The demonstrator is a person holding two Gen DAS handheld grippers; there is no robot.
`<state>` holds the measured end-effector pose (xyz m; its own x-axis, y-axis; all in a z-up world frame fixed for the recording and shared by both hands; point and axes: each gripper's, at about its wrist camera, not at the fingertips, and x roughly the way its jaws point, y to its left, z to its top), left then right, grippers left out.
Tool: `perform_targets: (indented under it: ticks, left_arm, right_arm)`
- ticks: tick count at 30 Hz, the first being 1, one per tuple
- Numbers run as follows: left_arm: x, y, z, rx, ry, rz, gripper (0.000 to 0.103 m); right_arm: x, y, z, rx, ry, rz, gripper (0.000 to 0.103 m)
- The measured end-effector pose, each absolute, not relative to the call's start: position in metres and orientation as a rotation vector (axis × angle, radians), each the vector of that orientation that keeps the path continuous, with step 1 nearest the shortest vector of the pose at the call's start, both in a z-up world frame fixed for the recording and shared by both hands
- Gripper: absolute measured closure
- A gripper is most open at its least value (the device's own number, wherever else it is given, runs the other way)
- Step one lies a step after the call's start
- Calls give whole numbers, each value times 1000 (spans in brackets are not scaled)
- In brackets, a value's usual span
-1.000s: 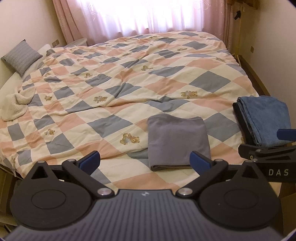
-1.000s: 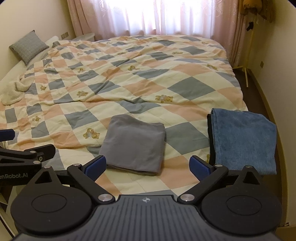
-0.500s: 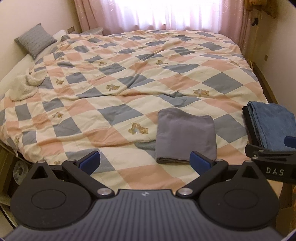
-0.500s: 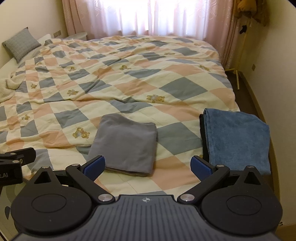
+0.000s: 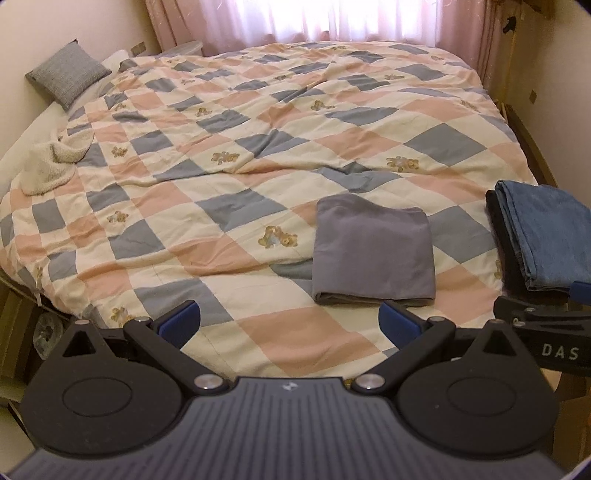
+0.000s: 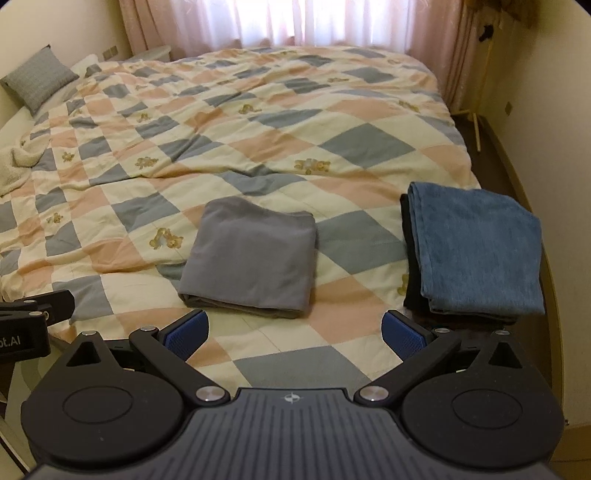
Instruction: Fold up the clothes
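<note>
A grey garment (image 5: 373, 253) (image 6: 253, 258) lies folded into a neat rectangle on the checked quilt (image 5: 229, 155) (image 6: 258, 140), near the bed's front edge. Folded blue jeans (image 5: 546, 232) (image 6: 476, 251) rest on a dark folded garment (image 6: 412, 266) at the bed's right edge. My left gripper (image 5: 290, 326) stands open above the front edge, short of the grey garment, holding nothing. My right gripper (image 6: 295, 332) is open too, between the grey garment and the jeans pile, and empty. Each gripper shows at the side of the other's view.
A cream fleece cloth (image 5: 48, 166) lies at the bed's left side and a grey cushion (image 5: 68, 74) leans on the wall behind it. Pink curtains (image 5: 332, 18) hang at the far window. A wall runs close along the right (image 6: 546, 110).
Both grippers have pulled back and swung a little, so more of the bed's left side shows. The clothes have not moved and both grippers stay open.
</note>
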<state>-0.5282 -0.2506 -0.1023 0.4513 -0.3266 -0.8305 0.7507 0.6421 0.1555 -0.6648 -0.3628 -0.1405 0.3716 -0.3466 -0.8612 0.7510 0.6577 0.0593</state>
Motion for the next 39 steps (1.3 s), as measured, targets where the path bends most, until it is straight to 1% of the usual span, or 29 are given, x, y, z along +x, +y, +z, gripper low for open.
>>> perform_targets:
  ticks: [7,23,39]
  left_arm:
    - [-525,-265,-100,581,831,-748,1]
    - [-481,-300,-116,622,853,-837,1]
    - [-442,-345,-156,730,910,-904,1]
  right_arm:
    - [-677,-368,-133,538,904,-767,0]
    - [-658,-385,-146,594,917,-801,0]
    - [-631,-413,-174,683,932,-843,0]
